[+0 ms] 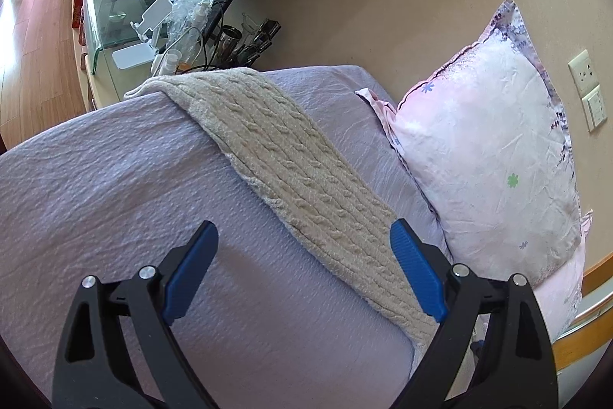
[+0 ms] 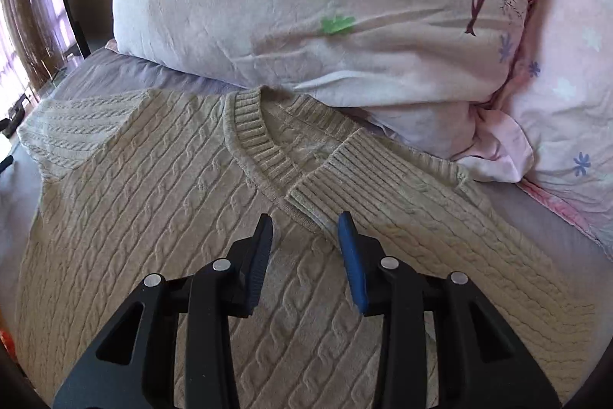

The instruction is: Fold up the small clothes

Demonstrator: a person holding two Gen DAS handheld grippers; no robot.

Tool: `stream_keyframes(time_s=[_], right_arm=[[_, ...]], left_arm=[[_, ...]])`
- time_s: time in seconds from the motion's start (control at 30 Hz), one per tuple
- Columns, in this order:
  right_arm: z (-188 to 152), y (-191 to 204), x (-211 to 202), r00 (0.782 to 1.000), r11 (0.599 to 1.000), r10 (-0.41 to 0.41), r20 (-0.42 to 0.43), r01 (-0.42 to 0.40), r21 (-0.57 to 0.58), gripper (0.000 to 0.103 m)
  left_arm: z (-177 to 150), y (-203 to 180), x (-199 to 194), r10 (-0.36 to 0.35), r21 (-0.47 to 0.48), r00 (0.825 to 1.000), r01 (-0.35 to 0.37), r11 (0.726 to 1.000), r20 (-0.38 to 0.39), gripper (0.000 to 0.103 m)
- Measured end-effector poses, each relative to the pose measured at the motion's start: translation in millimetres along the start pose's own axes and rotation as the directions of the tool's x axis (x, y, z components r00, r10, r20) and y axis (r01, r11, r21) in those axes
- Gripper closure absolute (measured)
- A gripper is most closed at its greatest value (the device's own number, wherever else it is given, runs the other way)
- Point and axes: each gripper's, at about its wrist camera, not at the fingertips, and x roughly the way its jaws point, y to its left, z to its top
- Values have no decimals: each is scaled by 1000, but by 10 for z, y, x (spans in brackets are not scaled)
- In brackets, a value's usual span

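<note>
A beige cable-knit sweater (image 2: 161,202) lies flat on the lilac bed cover (image 1: 115,186), its V-neck collar (image 2: 264,156) toward the pillows. The right sleeve is folded in across the chest, its ribbed cuff (image 2: 325,179) just ahead of my right gripper (image 2: 306,229), which is open and empty above the sweater. In the left wrist view the sweater (image 1: 291,163) shows as a long strip running away over the bed. My left gripper (image 1: 302,236) is wide open and empty above its near end.
A pink flowered pillow (image 1: 490,148) leans against the beige wall on the right; it also fills the top of the right wrist view (image 2: 306,6). A glass-topped cabinet (image 1: 111,10) with cables and bottles stands beyond the bed's far end. Wall sockets (image 1: 586,91) are at right.
</note>
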Motion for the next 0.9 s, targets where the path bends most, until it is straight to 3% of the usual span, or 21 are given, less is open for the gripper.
stream_keyframes(time_s=[0.03,0.1,0.27,0.4,0.5,0.57,0.63,0.67,0.7,0.9], right_arm=[[11,-3,36,1000,1000,-26,-2,26,2,73],[28,-53,26,999,999,-36,13,36,41,96],[76,-236,-384,988,976,50,143,-79,203,97],[188,86,-661,931,931,285,229,-326,166,97],[210,498,-574,868,864,475,146,-491,108,96],[165,571,-572,840,833,526,130,-540,119,90],[124,480,-693,836,828,522,172,-544,132,67],[71,361,-832,840,836,498,214,-531,137,45],[31,278,-936,842,842,480,248,-521,140,34],[-296,-139,-1297,843,843,437,315,-506,184,34]], left_arm=[[7,3,11,-2,5,1000,2,1000,-4,12],[21,15,19,-8,7,1000,8,1000,-4,12],[84,67,30,-24,14,1000,24,1000,-5,13],[154,109,59,-44,-18,999,44,999,-3,13],[208,141,91,-53,-50,999,53,997,6,14],[257,170,119,-52,-71,999,53,996,12,20],[299,226,137,-57,-98,998,59,993,19,27],[324,261,147,-60,-116,998,62,991,20,33],[356,307,157,-65,-138,998,67,988,22,37],[524,613,184,-98,-288,995,104,952,38,60]])
